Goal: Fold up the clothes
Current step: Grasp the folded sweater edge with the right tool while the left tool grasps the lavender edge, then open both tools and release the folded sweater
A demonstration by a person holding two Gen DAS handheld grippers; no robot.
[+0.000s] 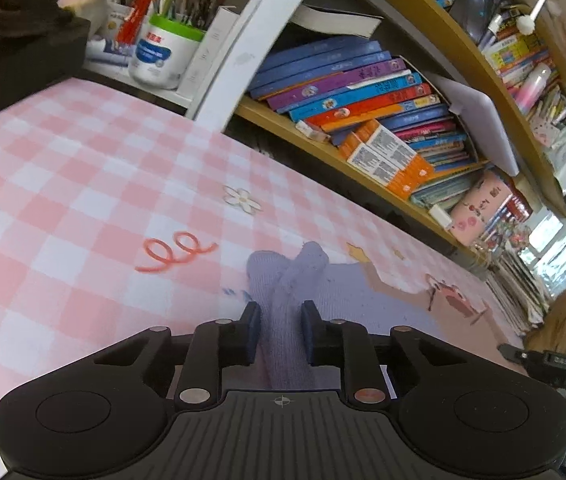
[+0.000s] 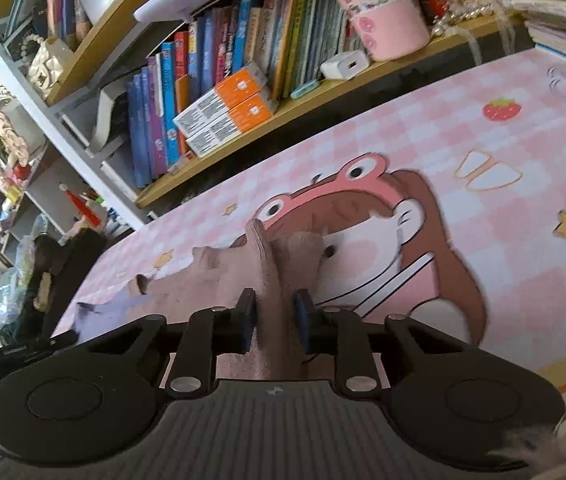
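My left gripper (image 1: 281, 334) pinches a bunch of pale purple cloth (image 1: 283, 280) between its pads. My right gripper (image 2: 275, 320) pinches a bunch of pinkish-brown cloth (image 2: 267, 264). Both jaws are squeezed on fabric. The cloth lies on the pink checked desk mat (image 1: 63, 184), near the back edge by the bookshelf (image 1: 363, 92).

In the right view, the pinkish cloth runs left into a purple bit (image 2: 95, 314) near my other gripper. So I think both grippers hold one small garment, but I cannot be sure.

What could go wrong: each grip is only on a thin bunched ridge, so the cloth could slip out if I pull hard. If my hands move unevenly, the fold could come out crooked or lumpy.

The gripper bodies hide the near part of the cloth. I cannot tell what garment it is, or how far it is folded. Both pictures are a bit blurry.
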